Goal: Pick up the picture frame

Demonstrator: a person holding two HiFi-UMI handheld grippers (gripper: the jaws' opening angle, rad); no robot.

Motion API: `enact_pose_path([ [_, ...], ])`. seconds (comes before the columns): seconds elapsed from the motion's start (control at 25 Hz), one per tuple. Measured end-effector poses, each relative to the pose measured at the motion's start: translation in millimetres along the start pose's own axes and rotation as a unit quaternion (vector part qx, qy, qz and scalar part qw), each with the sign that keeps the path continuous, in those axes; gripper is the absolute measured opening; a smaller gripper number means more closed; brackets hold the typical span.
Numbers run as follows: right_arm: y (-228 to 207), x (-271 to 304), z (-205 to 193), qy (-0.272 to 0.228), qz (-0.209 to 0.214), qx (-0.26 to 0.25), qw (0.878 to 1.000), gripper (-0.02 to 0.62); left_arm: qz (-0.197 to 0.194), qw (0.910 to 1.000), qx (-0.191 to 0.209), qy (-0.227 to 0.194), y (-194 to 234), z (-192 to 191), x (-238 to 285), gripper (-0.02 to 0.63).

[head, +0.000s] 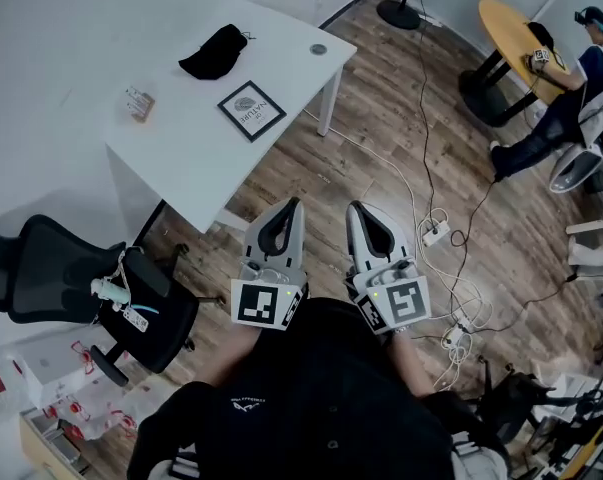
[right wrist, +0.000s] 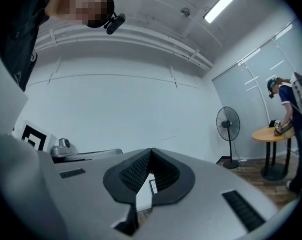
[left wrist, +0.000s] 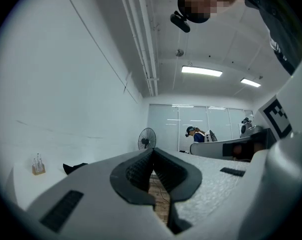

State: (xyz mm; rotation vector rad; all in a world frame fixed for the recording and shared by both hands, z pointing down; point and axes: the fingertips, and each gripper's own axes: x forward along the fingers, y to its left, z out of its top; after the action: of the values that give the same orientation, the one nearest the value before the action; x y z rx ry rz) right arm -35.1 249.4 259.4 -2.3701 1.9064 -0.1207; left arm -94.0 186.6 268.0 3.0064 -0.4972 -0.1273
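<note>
The picture frame [head: 252, 110], black-edged with a white mat and a grey print, lies flat on the white table [head: 201, 153] near its front corner. My left gripper [head: 292, 204] and right gripper [head: 354, 208] hover side by side over the wooden floor, short of the table. Each points level toward it with its tips touching and nothing between them. In the left gripper view the left gripper [left wrist: 152, 150] is shut. In the right gripper view the right gripper [right wrist: 151, 150] is shut, and a sliver of the frame [right wrist: 153, 186] shows through the gap below the tips.
A black pouch [head: 214, 52], a small rack [head: 138, 103] and a round disc [head: 318, 49] also lie on the table. A black office chair [head: 71, 283] stands at its left. Cables and a power strip [head: 436, 233] run across the floor. A person [head: 566, 108] sits at a round wooden table [head: 511, 28].
</note>
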Motion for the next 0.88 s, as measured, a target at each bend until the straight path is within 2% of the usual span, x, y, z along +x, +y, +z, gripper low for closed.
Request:
enact_pose_path([
  [0.12,-8,31,0,-0.002,-0.01,-0.004,1.0,-0.002,-0.014,0.9998,0.009,0.005,19,-5,24,0.008],
  [0.28,-12,64,-5,-0.003,-0.021,-0.004,1.0,-0.002,-0.035,0.9994,-0.002,0.001,42,-6,51,0.008],
  [0.48,-10,104,-8,-0.003,-0.026,-0.008,1.0,-0.002,-0.032,0.9994,-0.006,-0.011,78,-2,69,0.008],
  [0.88,-1,153,-18,0.02,-0.012,-0.007,1.0,-0.002,-0.011,0.9999,-0.012,0.006,126,-10,72,0.008],
])
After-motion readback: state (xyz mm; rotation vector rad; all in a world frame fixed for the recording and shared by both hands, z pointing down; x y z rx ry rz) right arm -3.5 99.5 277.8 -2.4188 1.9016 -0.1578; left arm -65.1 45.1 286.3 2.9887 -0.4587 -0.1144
